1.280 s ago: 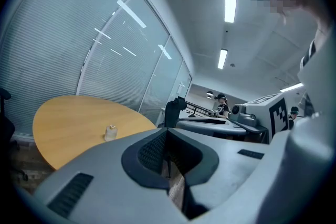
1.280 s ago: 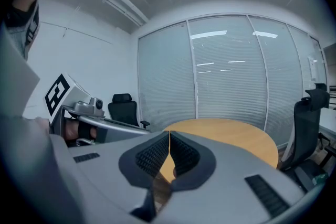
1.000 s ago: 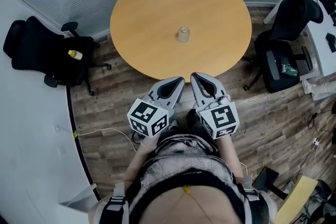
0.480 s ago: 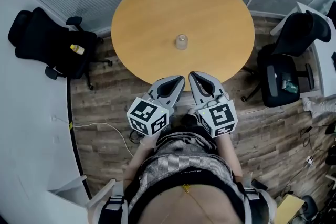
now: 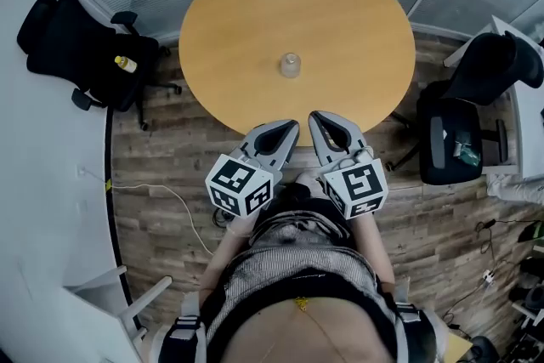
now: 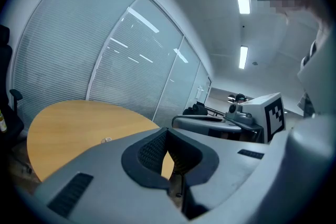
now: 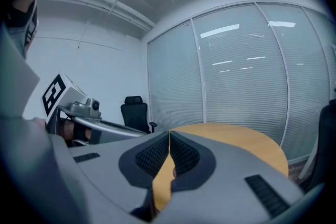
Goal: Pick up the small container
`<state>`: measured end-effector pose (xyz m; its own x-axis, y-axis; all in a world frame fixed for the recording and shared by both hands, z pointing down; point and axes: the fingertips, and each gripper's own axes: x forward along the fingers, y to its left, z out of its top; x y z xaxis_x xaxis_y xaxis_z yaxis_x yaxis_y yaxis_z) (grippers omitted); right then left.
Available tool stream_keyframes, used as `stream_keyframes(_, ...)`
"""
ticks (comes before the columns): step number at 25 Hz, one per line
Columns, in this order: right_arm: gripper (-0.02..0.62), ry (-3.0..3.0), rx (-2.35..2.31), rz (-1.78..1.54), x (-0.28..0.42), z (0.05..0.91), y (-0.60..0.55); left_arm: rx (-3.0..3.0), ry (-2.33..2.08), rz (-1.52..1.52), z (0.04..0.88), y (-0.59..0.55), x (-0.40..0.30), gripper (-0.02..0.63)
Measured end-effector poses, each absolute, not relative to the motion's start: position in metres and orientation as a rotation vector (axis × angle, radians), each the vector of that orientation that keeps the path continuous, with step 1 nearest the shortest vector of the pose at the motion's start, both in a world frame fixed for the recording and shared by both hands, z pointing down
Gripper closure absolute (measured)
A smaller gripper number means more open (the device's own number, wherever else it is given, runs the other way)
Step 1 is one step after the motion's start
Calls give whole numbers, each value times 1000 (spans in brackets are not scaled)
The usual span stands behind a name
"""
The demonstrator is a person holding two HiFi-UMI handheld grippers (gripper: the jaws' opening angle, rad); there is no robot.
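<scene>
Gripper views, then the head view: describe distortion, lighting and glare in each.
Left gripper view: heavy fisheye with dark corners, ceiling lights blown out, small container a faint speck. Right gripper view: same curvature, light streaks reflected on the blinds. Head view: even light, sharp, table only mildly bowed.

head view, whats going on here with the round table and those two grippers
A person stands at the near edge of a round wooden table, with a left gripper and a right gripper held side by side over that edge. Both have their fingers closed with nothing between them. The small container sits upright near the middle of the table, beyond the grippers and not yet touched.
</scene>
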<state>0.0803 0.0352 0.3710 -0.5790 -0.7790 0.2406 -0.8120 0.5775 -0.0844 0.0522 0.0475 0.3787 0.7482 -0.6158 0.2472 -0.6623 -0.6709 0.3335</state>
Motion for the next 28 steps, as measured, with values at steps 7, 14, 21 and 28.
stream_keyframes(7, 575, -2633, 1322, 299, 83, 378, 25, 2532, -985, 163, 382, 43, 55, 601)
stream_keyframes(14, 575, -2604, 1332, 280, 74, 381, 8, 2543, -934, 140, 383, 24, 49, 601)
stream_keyframes(21, 575, -2552, 1390, 250, 71, 378, -29, 2605, -848, 135, 371, -23, 42, 601)
stream_keyframes(28, 575, -2529, 1452, 260, 58, 377, -66, 2602, -797, 167, 379, -59, 25, 601)
